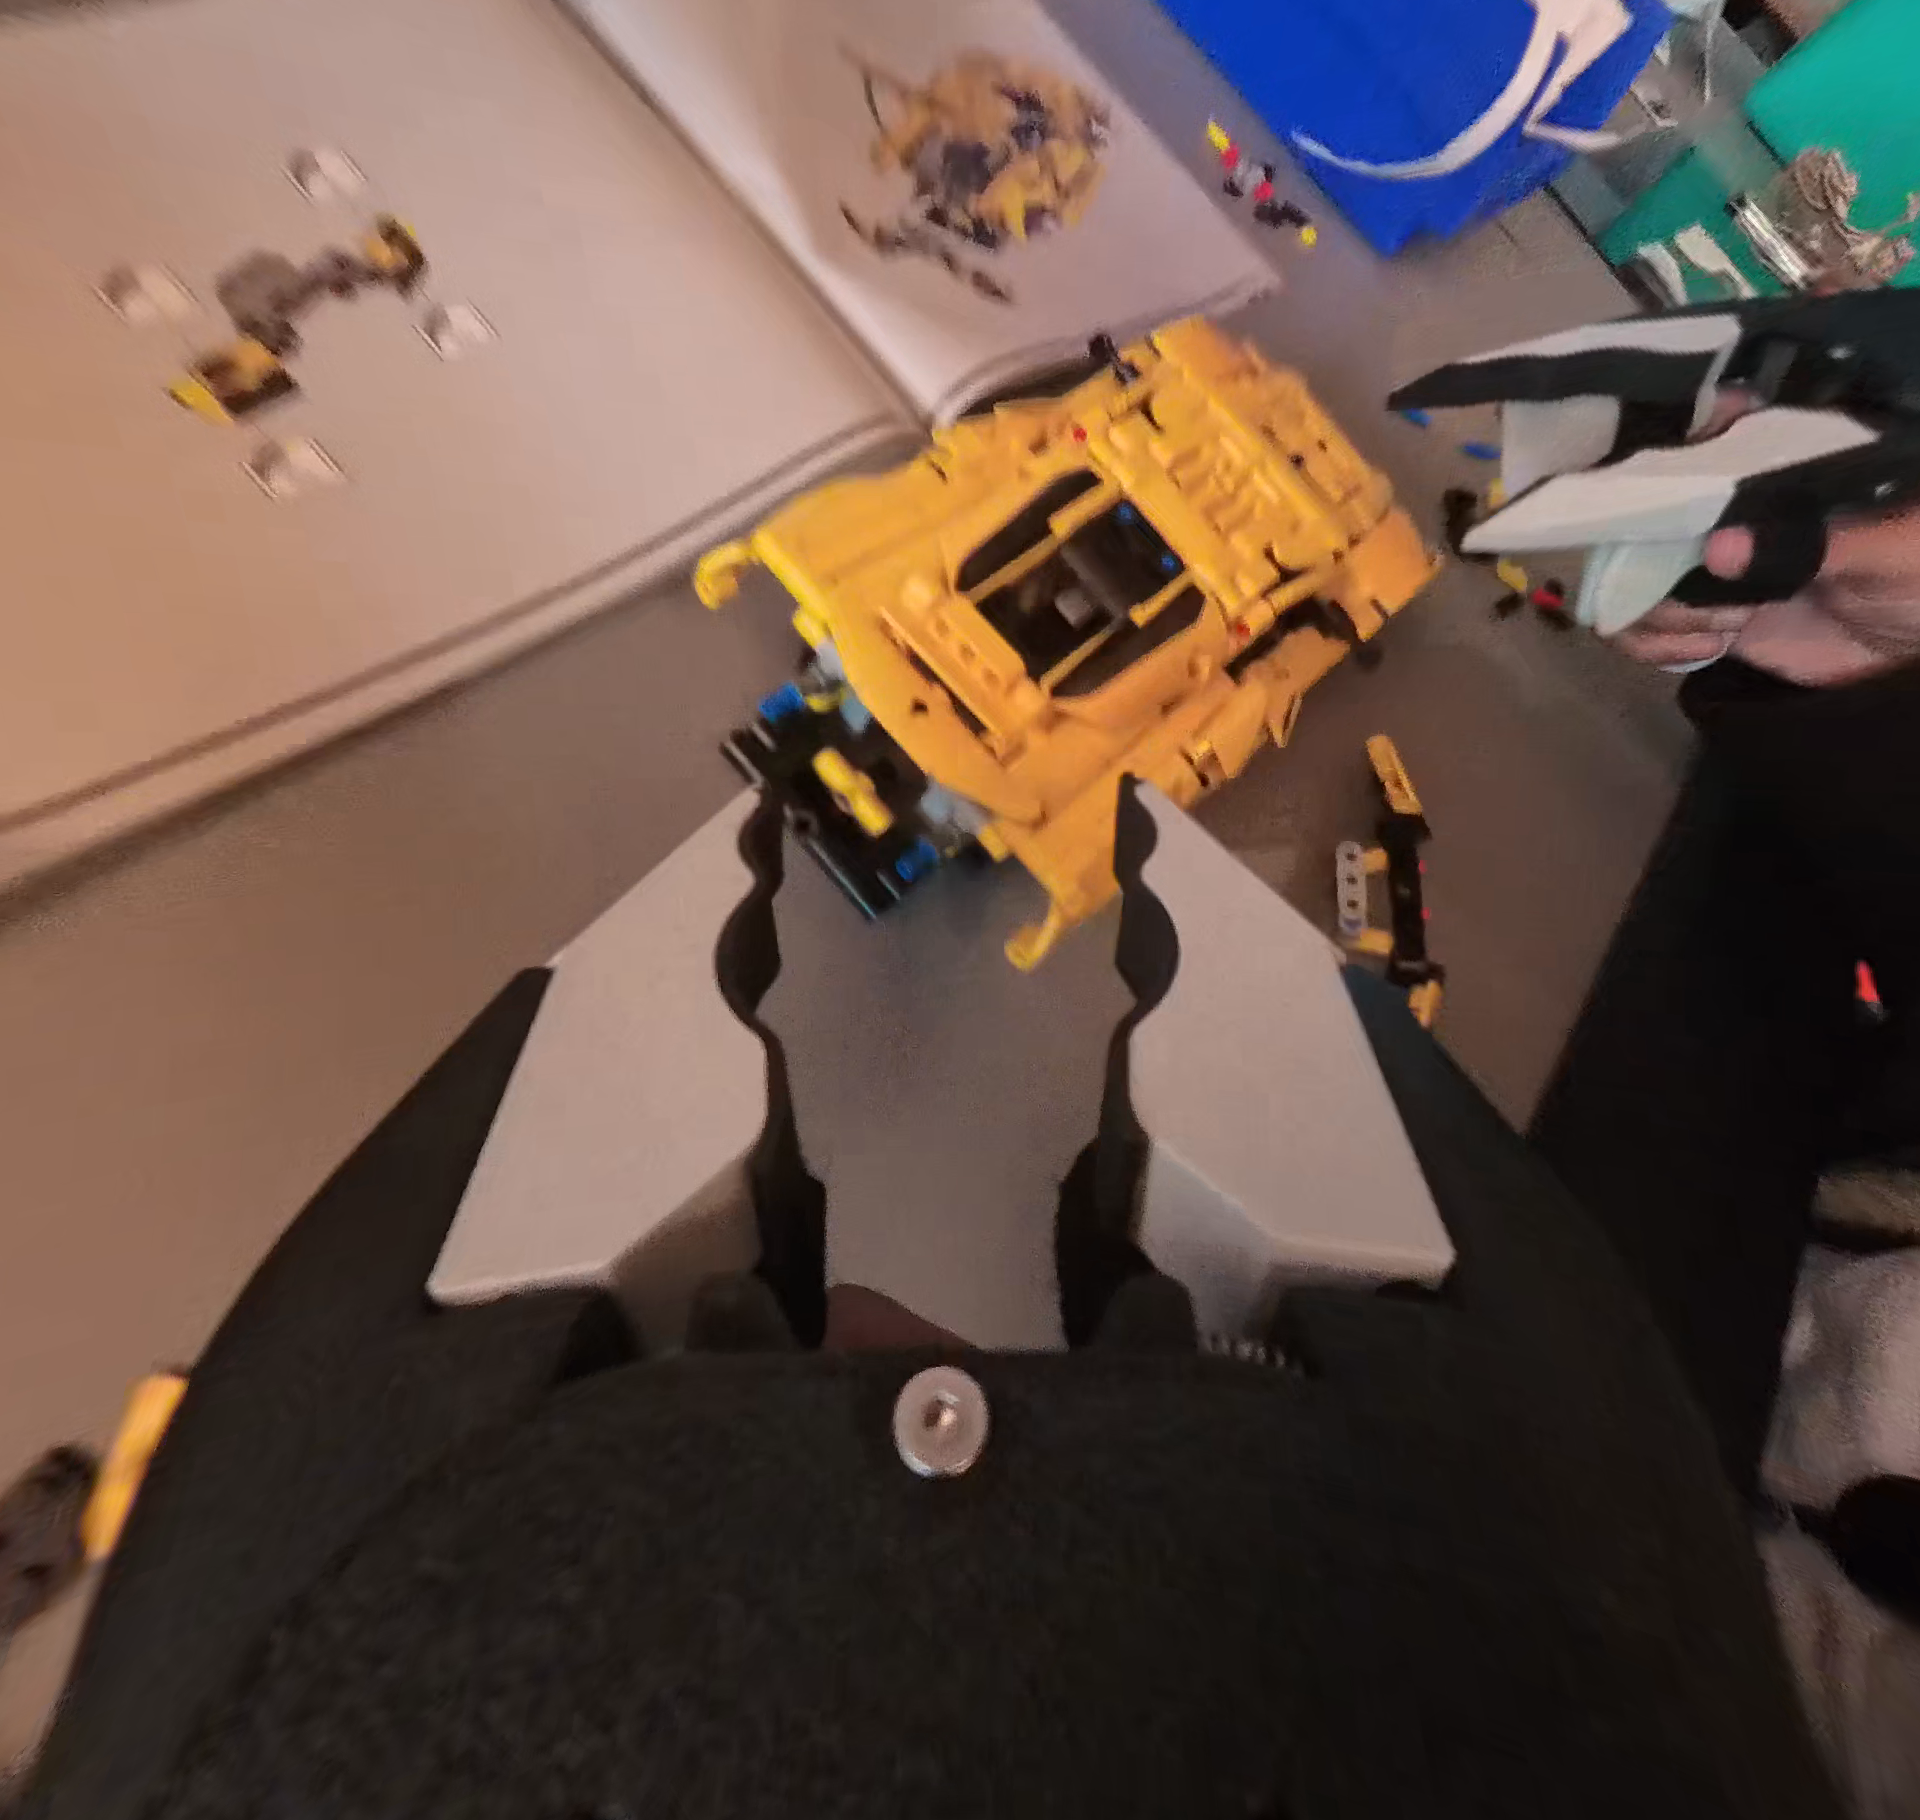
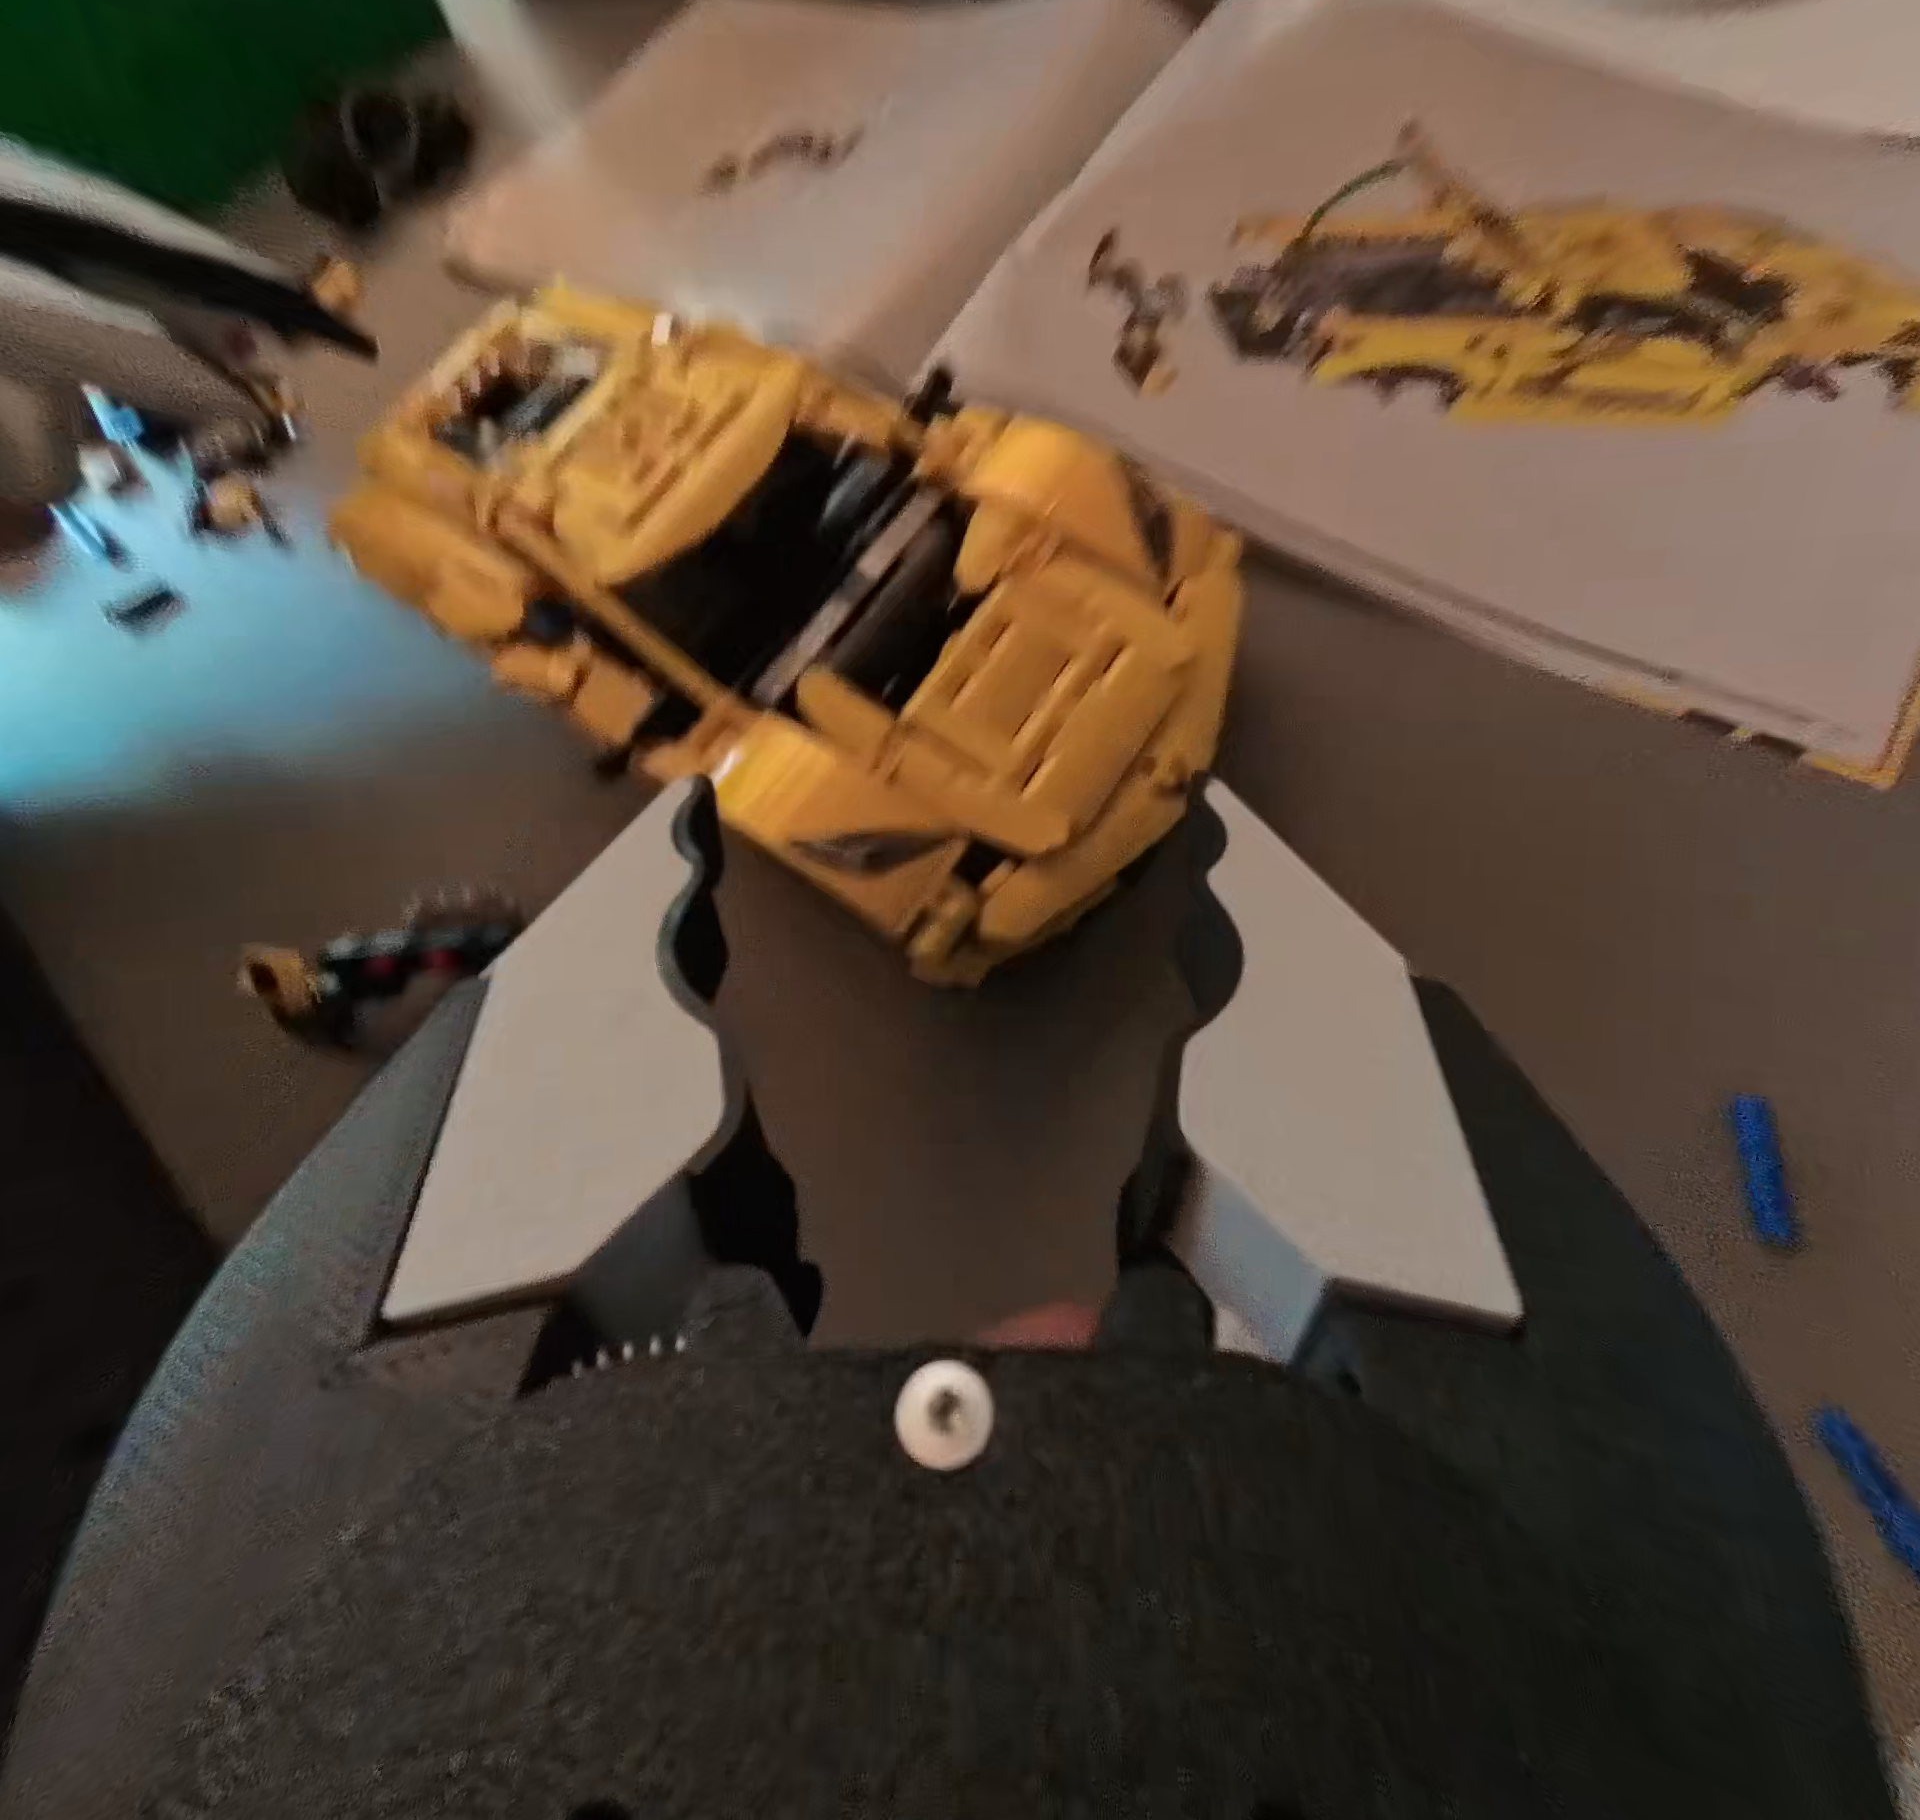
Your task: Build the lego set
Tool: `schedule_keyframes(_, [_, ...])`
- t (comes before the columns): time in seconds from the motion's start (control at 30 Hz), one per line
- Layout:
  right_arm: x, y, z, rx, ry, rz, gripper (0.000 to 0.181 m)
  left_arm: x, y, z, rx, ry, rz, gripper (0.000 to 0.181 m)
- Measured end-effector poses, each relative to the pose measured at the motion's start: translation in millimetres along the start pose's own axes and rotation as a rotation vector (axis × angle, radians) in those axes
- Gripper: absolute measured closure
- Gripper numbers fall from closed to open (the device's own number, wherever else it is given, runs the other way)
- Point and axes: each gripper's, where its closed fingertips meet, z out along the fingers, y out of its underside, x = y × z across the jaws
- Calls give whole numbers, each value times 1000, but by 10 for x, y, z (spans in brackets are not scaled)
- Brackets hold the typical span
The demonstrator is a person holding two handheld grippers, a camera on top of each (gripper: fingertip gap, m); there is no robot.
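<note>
Most of the yellow car (image 1: 1081, 617) looks built — body panels on, cabin open, one end bare black frame — lying on the grey floor (image 1: 499, 897) beside the open instruction book (image 1: 644, 243). Left gripper (image 1: 940, 835) and right gripper (image 2: 951, 825) both hover with fingers apart, empty. A loose sub-assembly (image 1: 1397, 877) and scattered small pieces (image 1: 1257, 181) remain; the blue bin (image 1: 1382, 56) sits beyond.
</note>
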Motion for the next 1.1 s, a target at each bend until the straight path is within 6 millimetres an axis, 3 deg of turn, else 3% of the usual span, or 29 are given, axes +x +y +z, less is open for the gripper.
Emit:
schedule_keyframes(0.13, [-65, 263, 68, -99, 90, -83, 87, 70, 135, 111, -13, 30, -49, 117])
schedule_keyframes(0.3, [-23, 256, 161, -146, 114, -125, 86, 223, 135, 185, -22, 147, -165, 117])
schedule_keyframes(0.43, [96, 264, 216, -178, 134, -150, 87, 214, 140, 197, -14, 141, -194, 118])
schedule_keyframes(0.57, [71, 273, 287, -184, 68, -114, 82, 264, 171, 206, -33, 121, -158, 119])
schedule_keyframes(0.77, [119, 254, 277, -220, -16, -157, 83, 565, 375, 135, -85, 148, -121, 119])
schedule_keyframes(0.93, [183, 182, 330, -208, -101, -206, 98, 894, 587, 66, -126, 256, -98, 125])
schedule_keyframes(1.03, [176, 222, 272, -244, -125, -149, 90, 817, 614, -7, -115, 238, -91, 125])
schedule_keyframes(1.1, [268, 189, 151, -234, -28, -124, 91, 710, 578, -110, -73, 204, -55, 125])
